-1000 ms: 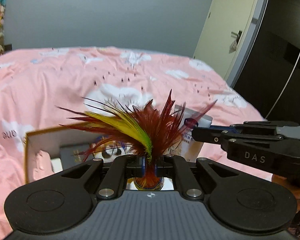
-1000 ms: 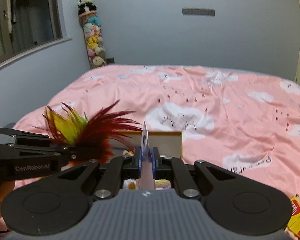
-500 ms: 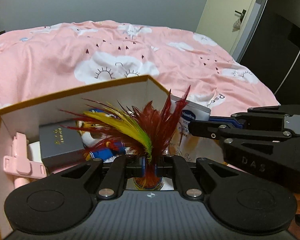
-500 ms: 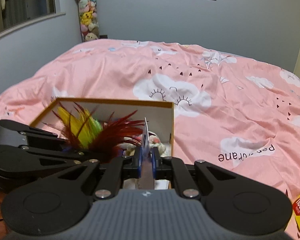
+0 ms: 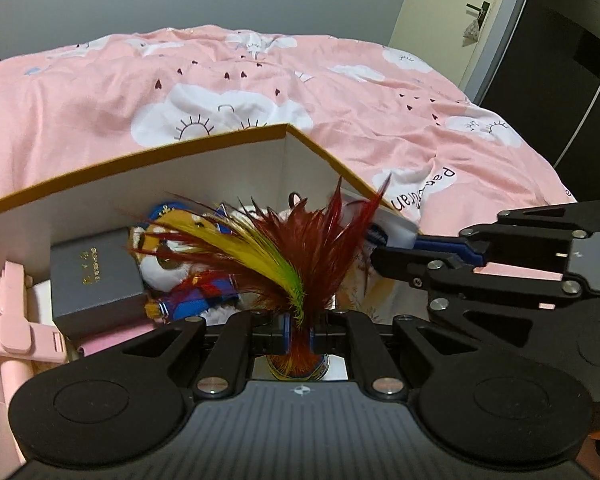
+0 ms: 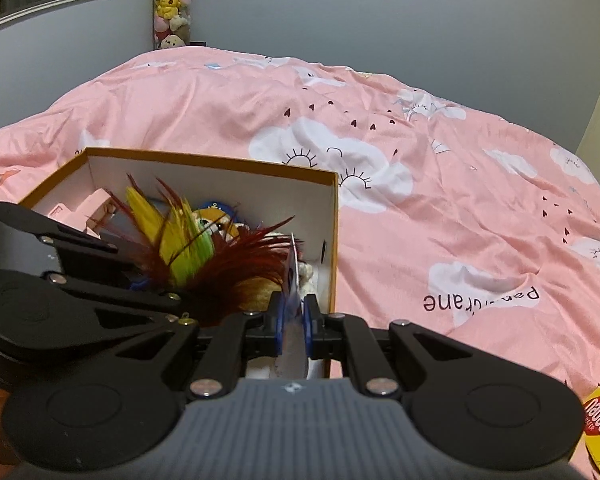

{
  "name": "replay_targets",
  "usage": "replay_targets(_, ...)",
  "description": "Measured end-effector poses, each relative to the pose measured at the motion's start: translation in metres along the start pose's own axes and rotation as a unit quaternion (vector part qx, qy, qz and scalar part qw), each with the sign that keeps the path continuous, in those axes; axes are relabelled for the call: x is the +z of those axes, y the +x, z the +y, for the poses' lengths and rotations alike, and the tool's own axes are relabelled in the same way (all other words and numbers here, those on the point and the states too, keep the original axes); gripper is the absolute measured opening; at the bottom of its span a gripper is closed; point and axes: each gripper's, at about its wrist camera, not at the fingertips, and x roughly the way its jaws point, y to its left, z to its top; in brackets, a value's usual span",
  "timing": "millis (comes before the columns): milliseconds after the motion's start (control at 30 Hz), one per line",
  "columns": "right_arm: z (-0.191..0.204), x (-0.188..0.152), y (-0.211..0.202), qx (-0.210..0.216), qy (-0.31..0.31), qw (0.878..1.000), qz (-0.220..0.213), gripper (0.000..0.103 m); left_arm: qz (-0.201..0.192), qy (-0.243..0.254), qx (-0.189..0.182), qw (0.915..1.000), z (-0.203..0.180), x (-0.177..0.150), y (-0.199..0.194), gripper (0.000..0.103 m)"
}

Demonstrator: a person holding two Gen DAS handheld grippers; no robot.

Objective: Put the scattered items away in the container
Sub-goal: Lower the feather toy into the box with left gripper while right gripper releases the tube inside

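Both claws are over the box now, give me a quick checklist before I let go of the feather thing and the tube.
1. Left claw shut on the feather shuttlecock: ok.
2. Right claw shut on the flat tube: ok.
3. Shuttlecock above the open box, inside its walls: ok.
4. Tube inside the box's right wall rather than over the pink bedspread: ok, though close to that wall.
5. Free space on the box floor under both items, given the plush toy and grey case: cannot tell.
6. The two claws apart from each other: cannot tell, they sit very close.
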Motion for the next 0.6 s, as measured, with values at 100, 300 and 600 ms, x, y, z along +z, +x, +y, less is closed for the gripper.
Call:
replay_targets(100, 0.001, -0.001, -0.001, -0.005, -0.006, 1.0, 0.003, 0.011, 0.012, -0.009, -0.008, 0.9999, 0.002, -0.002, 0.004, 0.011)
replay_targets(300, 0.004, -0.003, -0.005, -0.007, -0.015, 1.0, 0.009, 0.011, 0.017, -0.021, -0.01, 0.9996, 0.005, -0.003, 0.003, 0.015)
replay_targets(600, 0.0, -0.006, -0.012, -0.002, -0.004, 1.0, 0.008, 0.011, 0.017, -0.026, -0.028, 0.9991, 0.005, -0.006, -0.006, 0.035)
